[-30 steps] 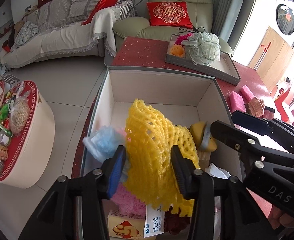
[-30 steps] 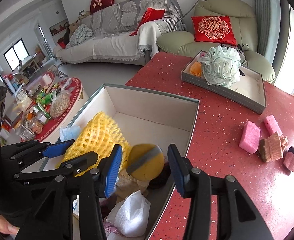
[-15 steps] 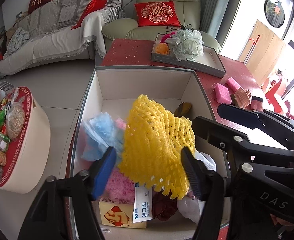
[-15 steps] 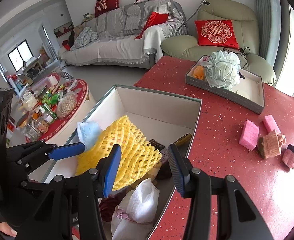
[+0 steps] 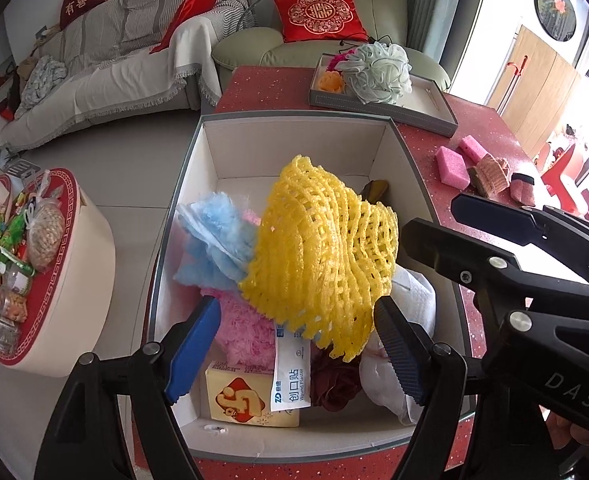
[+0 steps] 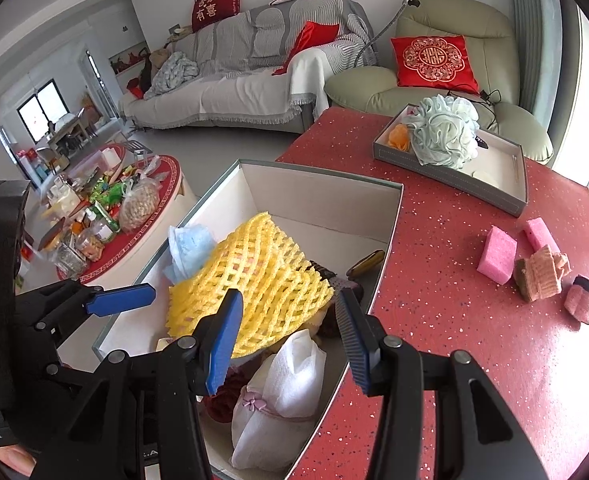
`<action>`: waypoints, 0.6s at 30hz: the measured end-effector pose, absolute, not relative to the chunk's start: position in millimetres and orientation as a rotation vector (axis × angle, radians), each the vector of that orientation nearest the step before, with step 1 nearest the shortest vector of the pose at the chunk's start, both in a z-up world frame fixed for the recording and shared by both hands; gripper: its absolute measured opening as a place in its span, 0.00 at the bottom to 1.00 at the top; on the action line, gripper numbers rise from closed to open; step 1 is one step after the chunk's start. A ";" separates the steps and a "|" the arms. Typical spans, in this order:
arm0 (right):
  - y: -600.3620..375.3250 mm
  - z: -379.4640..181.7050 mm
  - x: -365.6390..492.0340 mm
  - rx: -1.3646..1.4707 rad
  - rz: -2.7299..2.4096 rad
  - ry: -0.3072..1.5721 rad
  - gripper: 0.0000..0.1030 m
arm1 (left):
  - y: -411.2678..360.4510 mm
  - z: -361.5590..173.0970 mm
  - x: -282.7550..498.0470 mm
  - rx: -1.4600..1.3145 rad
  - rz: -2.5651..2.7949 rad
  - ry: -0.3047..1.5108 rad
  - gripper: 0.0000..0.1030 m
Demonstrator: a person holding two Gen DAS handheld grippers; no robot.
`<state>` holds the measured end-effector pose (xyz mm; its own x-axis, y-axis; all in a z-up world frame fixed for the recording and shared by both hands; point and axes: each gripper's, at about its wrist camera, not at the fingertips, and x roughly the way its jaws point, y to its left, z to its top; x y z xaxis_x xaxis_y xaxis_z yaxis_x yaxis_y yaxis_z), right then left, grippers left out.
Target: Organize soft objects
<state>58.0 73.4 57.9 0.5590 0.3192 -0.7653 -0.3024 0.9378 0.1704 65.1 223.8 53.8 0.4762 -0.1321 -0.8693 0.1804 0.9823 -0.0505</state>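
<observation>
A yellow foam net lies on top of the soft things in the open white box. My left gripper hovers over the box's near end, open, with its pads clear of the net. Under the net are a blue fluffy piece, pink fluff, a white pouch and a tissue pack. A yellow sponge rests by the box's far right wall. Beside the left one, my right gripper is open above the pouch and holds nothing.
On the red table a grey tray holds a green bath pouf. Pink sponges and knitted pieces lie to the right of the box. A low round table with snacks stands left, on the floor.
The left jaws opened and let go of the yellow net, which settled in the box. Both grippers drew back from the box. The yellow sponge went from between the right fingers to the box's far side.
</observation>
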 end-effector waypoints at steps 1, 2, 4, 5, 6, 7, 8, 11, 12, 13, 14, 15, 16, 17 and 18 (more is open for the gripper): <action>73.5 57.8 57.3 0.019 0.367 0.909 0.51 | 223.1 53.6 64.0 0.060 -0.186 1.059 0.78; 73.4 57.9 56.6 0.016 0.366 0.911 0.51 | 222.2 53.4 63.3 0.070 -0.182 1.061 0.86; 73.0 57.7 54.9 0.016 0.364 0.915 0.51 | 221.3 53.8 61.9 0.082 -0.168 1.064 0.95; 72.9 57.7 54.2 0.019 0.365 0.917 0.51 | 220.7 54.6 61.1 0.088 -0.155 1.058 0.95; 72.8 57.4 53.7 0.020 0.365 0.920 0.51 | 220.2 55.4 60.6 0.089 -0.150 1.052 0.95; 72.8 57.0 53.5 0.019 0.364 0.922 0.51 | 219.9 55.8 60.2 0.083 -0.159 1.054 0.95; 72.6 56.4 53.1 0.017 0.364 0.925 0.51 | 219.4 56.1 59.9 0.078 -0.166 1.056 0.95; 72.8 56.4 52.1 0.016 0.365 0.926 0.51 | 217.5 57.1 59.6 0.082 -0.172 1.056 0.95; 72.9 56.3 52.1 0.017 0.365 0.925 0.51 | 217.5 57.2 59.6 0.078 -0.175 1.059 0.95; 72.6 56.1 51.8 0.017 0.366 0.924 0.51 | 217.4 57.0 59.8 0.073 -0.179 1.062 0.95; 72.5 56.2 51.8 0.017 0.367 0.924 0.51 | 217.4 56.7 60.1 0.067 -0.181 1.067 0.95; 72.6 56.1 51.6 0.016 0.366 0.923 0.51 | 217.4 56.4 60.4 0.062 -0.181 1.072 0.95; 72.6 56.2 51.4 0.017 0.367 0.921 0.51 | 217.8 55.7 61.1 0.056 -0.180 1.079 0.95; 72.4 56.0 51.2 0.019 0.368 0.921 0.51 | 218.1 54.9 61.5 0.051 -0.179 1.088 0.95; 72.5 56.5 51.2 0.020 0.368 0.921 0.51 | 217.9 54.0 62.0 0.045 -0.178 1.095 0.95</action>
